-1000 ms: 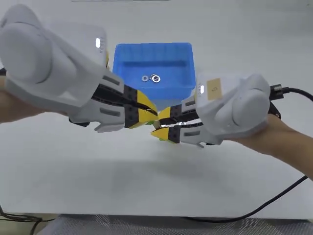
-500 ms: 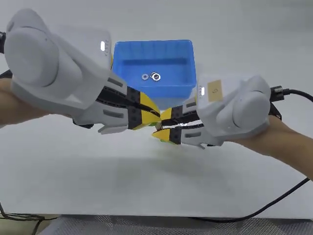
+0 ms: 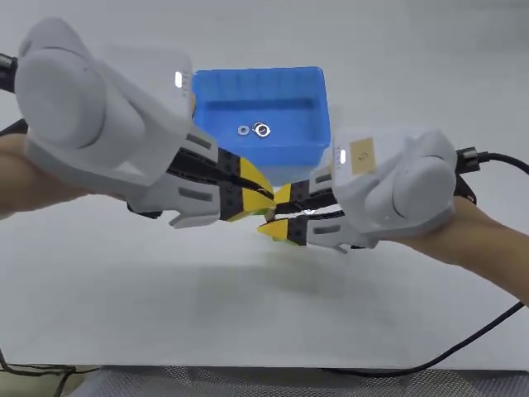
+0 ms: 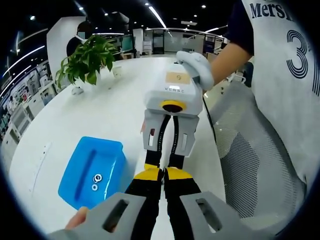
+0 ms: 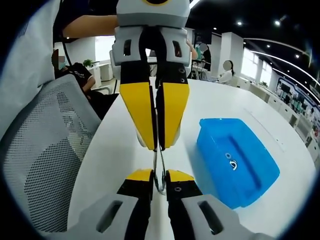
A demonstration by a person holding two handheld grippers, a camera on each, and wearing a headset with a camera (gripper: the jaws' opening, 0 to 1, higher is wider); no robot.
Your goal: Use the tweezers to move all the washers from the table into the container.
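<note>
- Shirt (image 4: 280, 75) in the left gripper view: white letters "Mers", cut off at the picture's edge, and below them a large striped "3".
- Right gripper (image 4: 163, 172): small print under its tan sticker (image 4: 177, 77), roughly "XENSE", not sharp enough to be sure.

White table (image 3: 248, 281), one. Potted green plant (image 4: 87, 57), stood at its far end. Grey mesh chair (image 4: 250, 160), drawn up alongside.

Glossy blue plastic container (image 3: 216, 124), shiny metal washers (image 3: 261, 130) and tweezers (image 5: 155, 165), smooth matt white table (image 3: 248, 306).
</note>
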